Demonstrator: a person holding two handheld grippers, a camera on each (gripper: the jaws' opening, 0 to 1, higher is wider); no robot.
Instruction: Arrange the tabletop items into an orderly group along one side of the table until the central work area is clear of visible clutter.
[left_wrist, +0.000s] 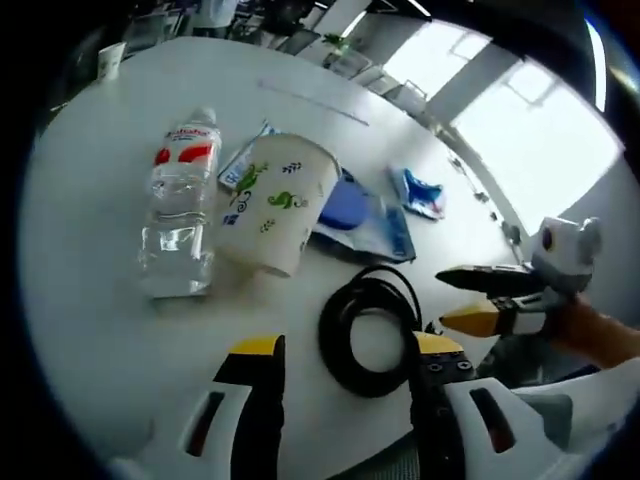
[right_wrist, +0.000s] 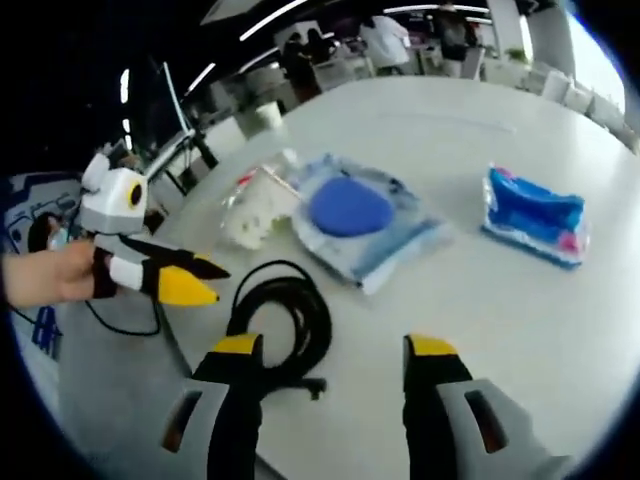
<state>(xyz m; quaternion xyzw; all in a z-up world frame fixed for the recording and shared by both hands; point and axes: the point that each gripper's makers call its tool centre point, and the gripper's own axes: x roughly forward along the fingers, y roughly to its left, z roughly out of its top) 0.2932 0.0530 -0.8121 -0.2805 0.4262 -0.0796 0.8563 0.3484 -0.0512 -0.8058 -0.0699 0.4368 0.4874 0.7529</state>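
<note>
In the left gripper view our left tool stands with its jaws wide apart and nothing between them, low over the white bench. Just ahead, at about 1 o'clock from the jaws, lies a coiled black cable, its loop touching the right jaw's yellow tip. At 3 o'clock the right tool comes in, held by a hand, its jaws a little apart and empty.

Farther on, at 11 o'clock, a paper cup with green markings lies tipped on its side; we cannot tell what, if anything, is in it. Just beside it at 10 o'clock lies a clear plastic bottle with a red label, on its side, holding clear liquid. Behind the cup sits a clear pouch holding a blue round pad, and beyond, at 1 o'clock, a small blue packet. A second cup stands far off at the bench's edge.

In the right gripper view our right tool is likewise wide and empty, the cable at 11 o'clock, the pouch beyond, the packet at 2 o'clock.
</note>
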